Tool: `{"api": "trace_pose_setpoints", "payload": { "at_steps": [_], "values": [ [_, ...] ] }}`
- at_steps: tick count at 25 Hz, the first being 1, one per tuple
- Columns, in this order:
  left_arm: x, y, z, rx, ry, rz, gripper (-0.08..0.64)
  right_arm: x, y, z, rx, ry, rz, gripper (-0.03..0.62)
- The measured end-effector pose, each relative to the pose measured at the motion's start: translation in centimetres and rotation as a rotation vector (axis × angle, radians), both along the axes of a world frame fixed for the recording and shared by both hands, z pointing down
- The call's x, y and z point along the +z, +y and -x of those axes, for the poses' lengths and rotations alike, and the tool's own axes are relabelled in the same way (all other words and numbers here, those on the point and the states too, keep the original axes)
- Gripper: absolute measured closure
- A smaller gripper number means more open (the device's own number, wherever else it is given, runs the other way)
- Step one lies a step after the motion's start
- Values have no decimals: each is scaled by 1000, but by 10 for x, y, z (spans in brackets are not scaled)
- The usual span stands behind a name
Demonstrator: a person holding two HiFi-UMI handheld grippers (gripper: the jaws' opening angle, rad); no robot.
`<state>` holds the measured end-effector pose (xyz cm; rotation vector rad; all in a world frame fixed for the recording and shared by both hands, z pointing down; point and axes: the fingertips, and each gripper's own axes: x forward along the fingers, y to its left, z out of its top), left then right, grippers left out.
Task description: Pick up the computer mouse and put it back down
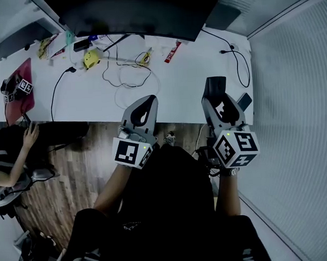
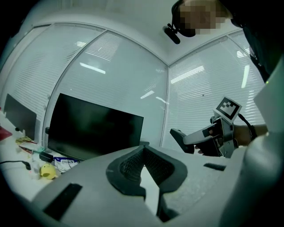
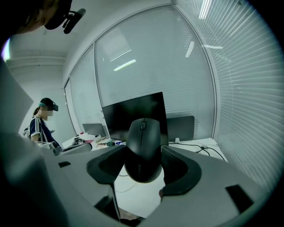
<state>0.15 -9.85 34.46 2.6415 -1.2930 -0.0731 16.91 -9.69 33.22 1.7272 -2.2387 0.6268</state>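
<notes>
You face a white desk [image 1: 92, 100] in a corner of blind-covered glass walls [image 1: 291, 84], a dark monitor [image 1: 136, 12] at its far edge, wood floor [image 1: 73, 169] below

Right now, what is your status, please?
Left claw shut, empty. Right claw shut on black plastic computer mouse, held over white desk. Loose cables on desk.

Matt black plastic mouse [image 3: 143, 150], smooth white table [image 1: 89, 101], wood-plank floor [image 1: 81, 166].

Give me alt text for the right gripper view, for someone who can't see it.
The right gripper clamps a black computer mouse between its jaws, above a white desk. A dark monitor stands behind it.
</notes>
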Motion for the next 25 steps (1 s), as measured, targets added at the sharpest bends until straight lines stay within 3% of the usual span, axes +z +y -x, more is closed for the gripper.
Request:
{"api": "trace_pose_setpoints", "payload": {
  "at_steps": [25],
  "values": [
    [57, -98, 3, 231, -13, 92, 552, 119, -77, 48, 100, -9, 256, 336]
  ]
}}
